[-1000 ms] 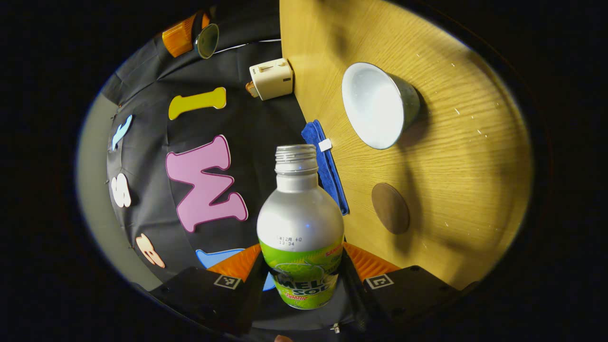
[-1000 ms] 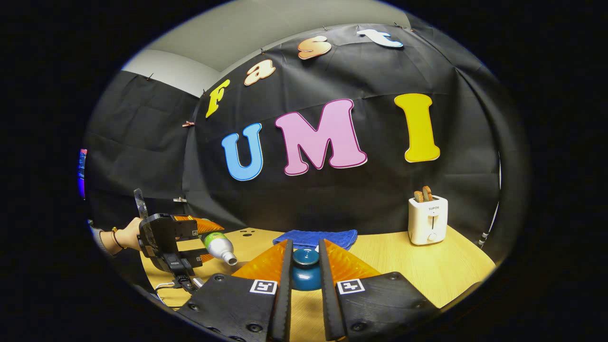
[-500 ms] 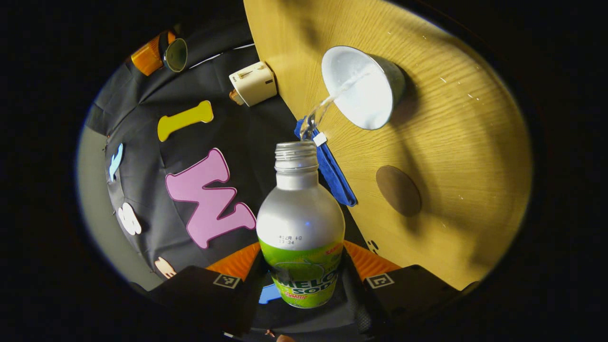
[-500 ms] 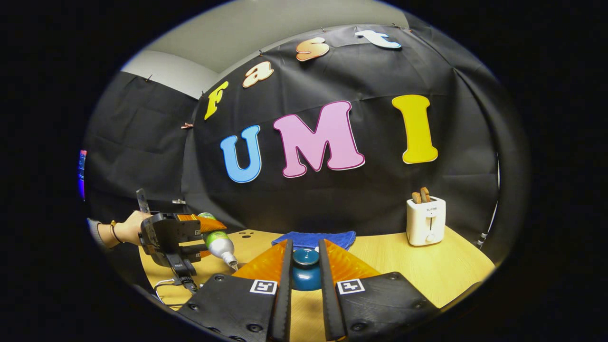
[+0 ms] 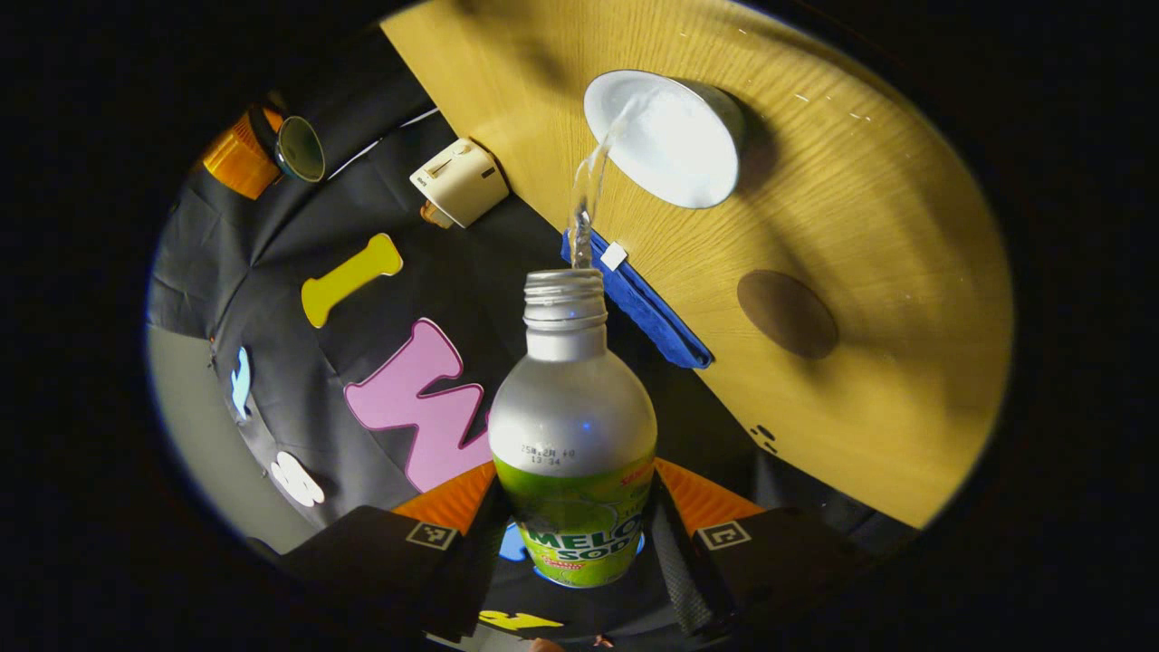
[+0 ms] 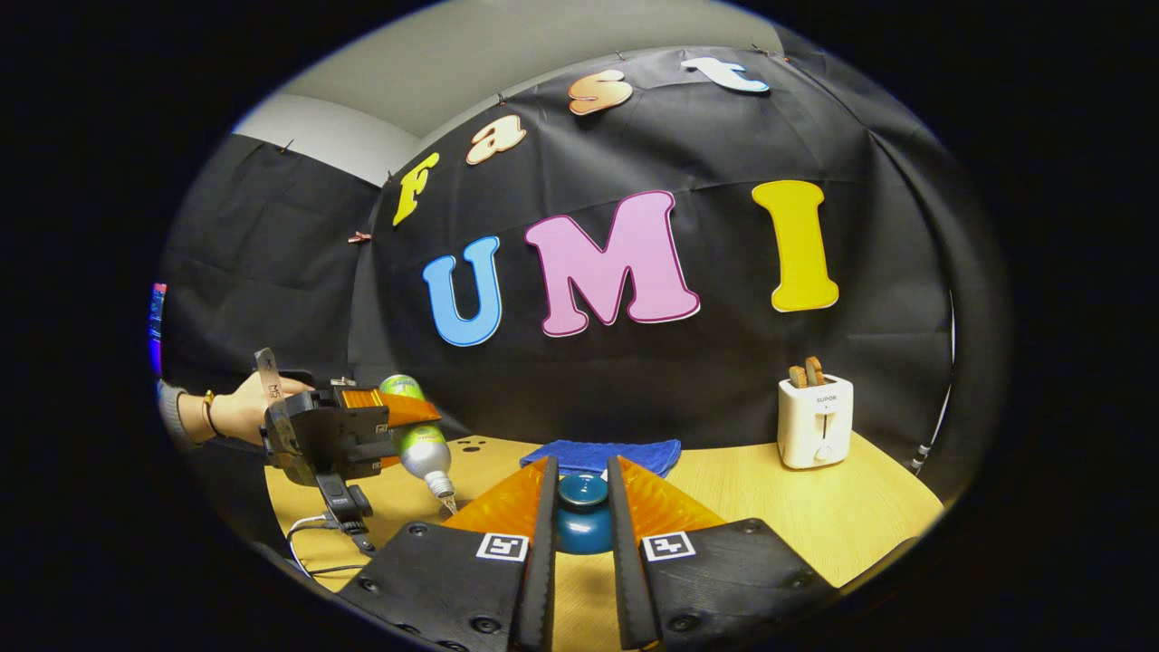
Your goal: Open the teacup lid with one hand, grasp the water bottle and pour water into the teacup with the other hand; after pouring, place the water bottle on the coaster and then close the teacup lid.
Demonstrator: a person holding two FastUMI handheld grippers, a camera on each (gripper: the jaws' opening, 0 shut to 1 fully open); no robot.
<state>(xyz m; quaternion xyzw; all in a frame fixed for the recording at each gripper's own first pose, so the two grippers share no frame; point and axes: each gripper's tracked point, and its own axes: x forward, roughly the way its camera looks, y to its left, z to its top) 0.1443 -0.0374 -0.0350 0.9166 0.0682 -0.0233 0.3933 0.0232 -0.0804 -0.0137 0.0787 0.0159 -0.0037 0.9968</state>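
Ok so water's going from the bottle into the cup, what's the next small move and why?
Probably hold the tilt a moment longer: the water bottle, clamped in the left gripper, sends a stream into the open teacup. The coaster sits bare, and the right gripper holds the lid aloft.

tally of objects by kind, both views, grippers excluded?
Water bottle: 1
Teacup: 1
Teacup lid: 1
Coaster: 1
Blue cloth: 1
Toaster: 1
Total: 6
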